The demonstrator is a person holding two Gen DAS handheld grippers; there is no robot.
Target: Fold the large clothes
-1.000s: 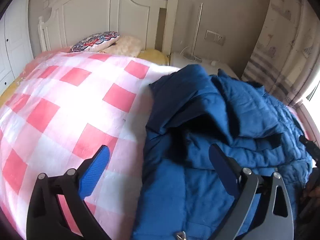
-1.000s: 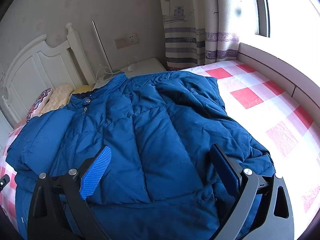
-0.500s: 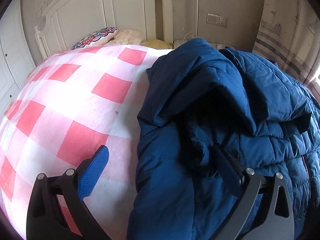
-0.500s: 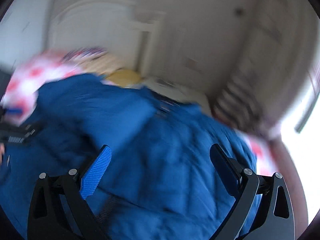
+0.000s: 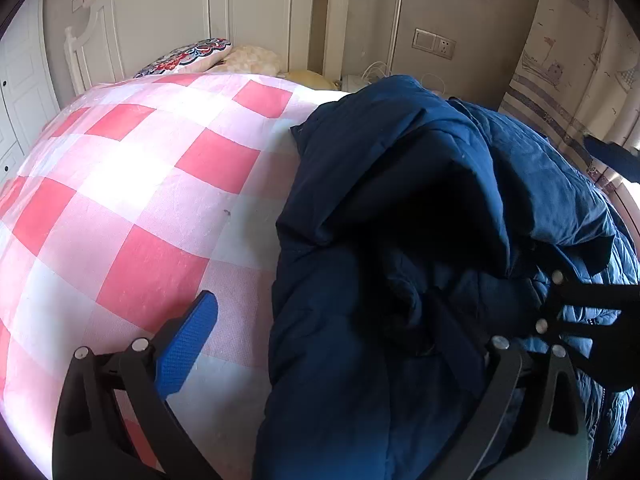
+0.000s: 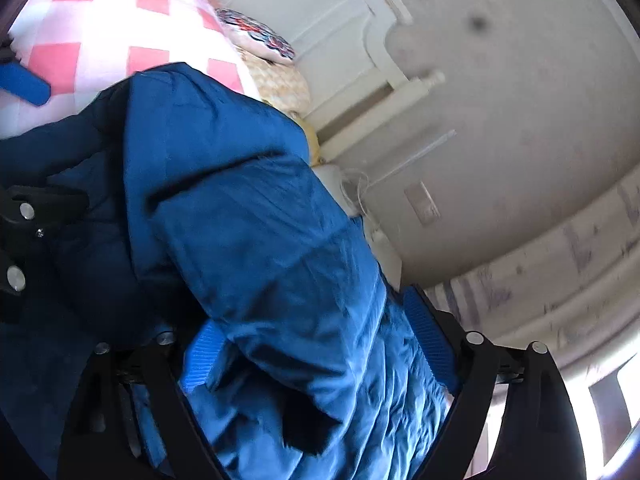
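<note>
The blue puffer jacket [image 5: 420, 240] lies bunched on the right part of the bed, on the pink-and-white checked bedcover [image 5: 132, 184], its quilted panels heaped in thick folds with a dark hollow near the middle of the pile. In the right wrist view the same jacket [image 6: 260, 240] fills the lower half of the frame, and a thick fold of it rises between the two blue-padded fingers [image 6: 202, 356] of the right gripper [image 6: 316, 344]; the jaws stand apart with the fabric lying between them, and whether they are actually squeezing it cannot be told. The left gripper [image 5: 320, 340] is spread wide: its left blue pad sits over bare bedcover just beside the jacket's edge, while the other finger is over the dark padding of the garment. The right gripper's black frame [image 5: 584, 320] shows at the right edge of the left wrist view, against the jacket. At the head of the bed stand a white headboard [image 5: 224, 20] and a patterned pillow [image 5: 188, 54], with a wall socket [image 5: 434, 43] and a printed curtain [image 5: 560, 80] further right.
</note>
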